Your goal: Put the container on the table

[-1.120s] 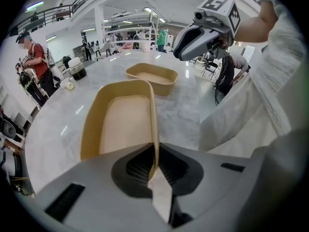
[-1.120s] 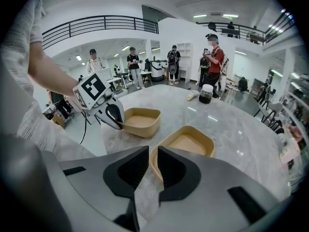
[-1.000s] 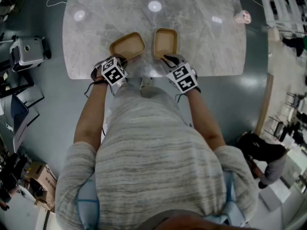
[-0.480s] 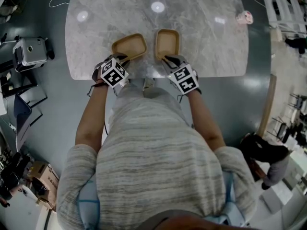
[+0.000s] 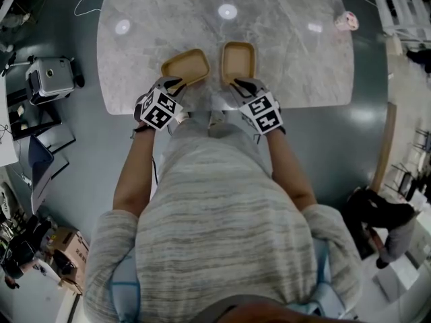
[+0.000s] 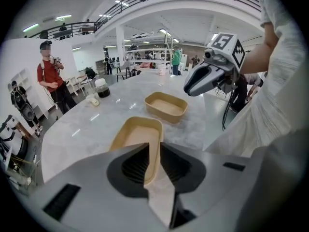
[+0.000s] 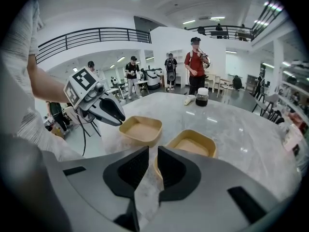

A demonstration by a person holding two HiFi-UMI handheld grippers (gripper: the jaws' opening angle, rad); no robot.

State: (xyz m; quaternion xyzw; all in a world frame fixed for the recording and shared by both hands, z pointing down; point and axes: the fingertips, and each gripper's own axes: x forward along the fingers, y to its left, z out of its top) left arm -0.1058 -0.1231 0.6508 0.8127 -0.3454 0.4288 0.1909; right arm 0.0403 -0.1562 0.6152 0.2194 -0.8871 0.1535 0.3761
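Two tan, shallow containers rest side by side on the marble table (image 5: 296,52) near its front edge. My left gripper (image 5: 174,83) is shut on the near rim of the left container (image 5: 185,66). In the left gripper view that rim (image 6: 153,149) runs between the jaws of the left gripper (image 6: 154,146). My right gripper (image 5: 237,83) is at the near end of the right container (image 5: 238,60). In the right gripper view, the right gripper (image 7: 153,151) stands nearly closed, with a sliver of the container's corner rim (image 7: 156,167) in the narrow gap.
A dark jar with a white lid (image 7: 202,96) and a small pale roll (image 7: 188,101) stand at the table's far side. A pink item (image 5: 347,21) lies at the far right. A grey machine (image 5: 50,76) sits on the floor to the left. People stand beyond the table.
The head camera has shifted slightly. Both grippers and both containers keep their places on the table.
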